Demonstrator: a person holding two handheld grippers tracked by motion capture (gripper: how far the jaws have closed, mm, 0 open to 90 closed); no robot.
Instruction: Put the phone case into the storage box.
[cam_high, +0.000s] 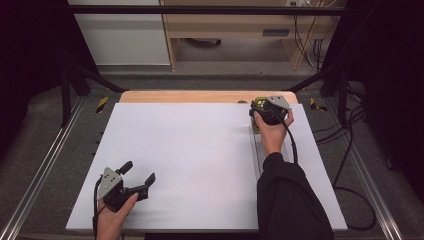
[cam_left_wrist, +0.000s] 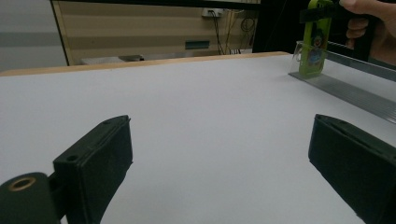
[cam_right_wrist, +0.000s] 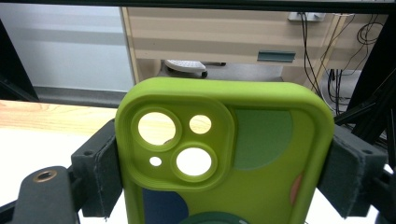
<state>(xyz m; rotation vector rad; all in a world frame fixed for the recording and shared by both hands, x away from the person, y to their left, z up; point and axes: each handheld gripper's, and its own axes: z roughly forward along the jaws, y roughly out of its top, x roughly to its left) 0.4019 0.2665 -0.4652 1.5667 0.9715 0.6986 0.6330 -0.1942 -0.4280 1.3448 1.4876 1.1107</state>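
Note:
A lime-green phone case (cam_right_wrist: 224, 158) with round camera cut-outs stands upright between the jaws of my right gripper (cam_right_wrist: 224, 172), which is shut on its two sides. In the left gripper view the same phone case (cam_left_wrist: 315, 39) hangs over the end of a clear rail (cam_left_wrist: 345, 86), its lower end in the rail's clear holder. In the high view my right gripper (cam_high: 267, 111) is at the far right of the white board (cam_high: 190, 160). My left gripper (cam_high: 137, 176) rests near the front left corner, jaws wide open with nothing between them (cam_left_wrist: 219, 158).
The long clear rail (cam_high: 257, 150) runs front to back under the right forearm. A wooden strip (cam_high: 200, 96) edges the board's far side. Beyond it stand a wooden desk (cam_high: 235, 30), cables (cam_high: 312, 45) and black frame posts.

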